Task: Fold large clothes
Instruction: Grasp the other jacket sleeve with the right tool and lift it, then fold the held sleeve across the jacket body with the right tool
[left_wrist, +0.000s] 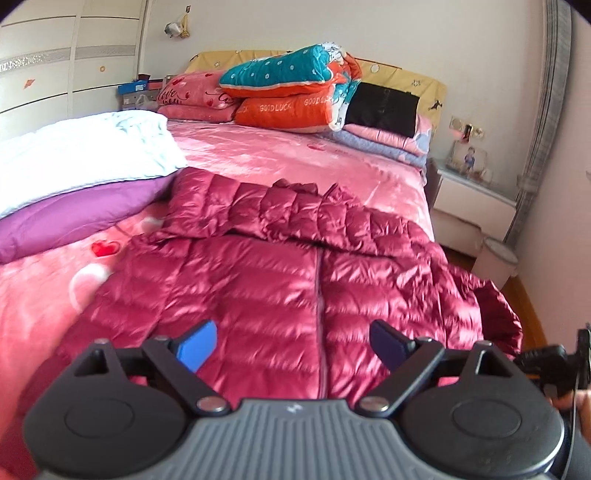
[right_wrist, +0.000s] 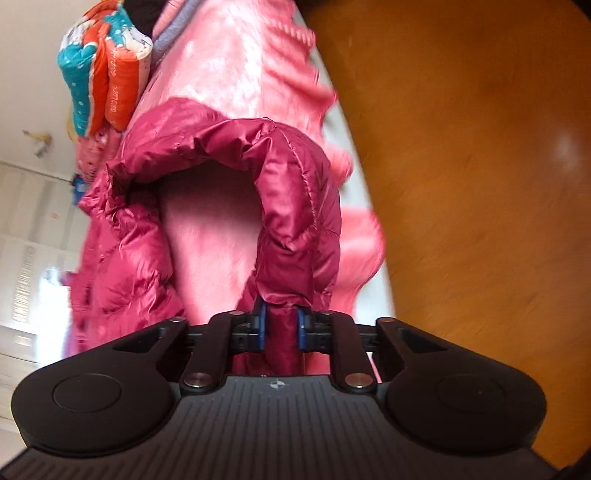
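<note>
While the right gripper (right_wrist: 281, 325) clamps a sleeve (right_wrist: 299, 229) of the jacket (left_wrist: 280, 273), the left gripper (left_wrist: 291, 347) hovers wide open over the garment.

"GOOD LUCK" reads in pale letters on the orange side of the folded quilt (left_wrist: 291, 88) stacked at the head of the bed (left_wrist: 295, 155), and "Love" shows on the pink pillow (left_wrist: 192, 92) beside that quilt. The jacket is a shiny magenta quilted puffer, lying front-up on the bed's pink cover at the foot end, zip closed down the middle, one sleeve folded across its chest. The other sleeve arches up off the bed's edge, its cuff pinched between the right gripper's blue pads (right_wrist: 261, 326). The left gripper's blue pads (left_wrist: 197, 345) stand far apart above the jacket's hem, touching nothing.
</note>
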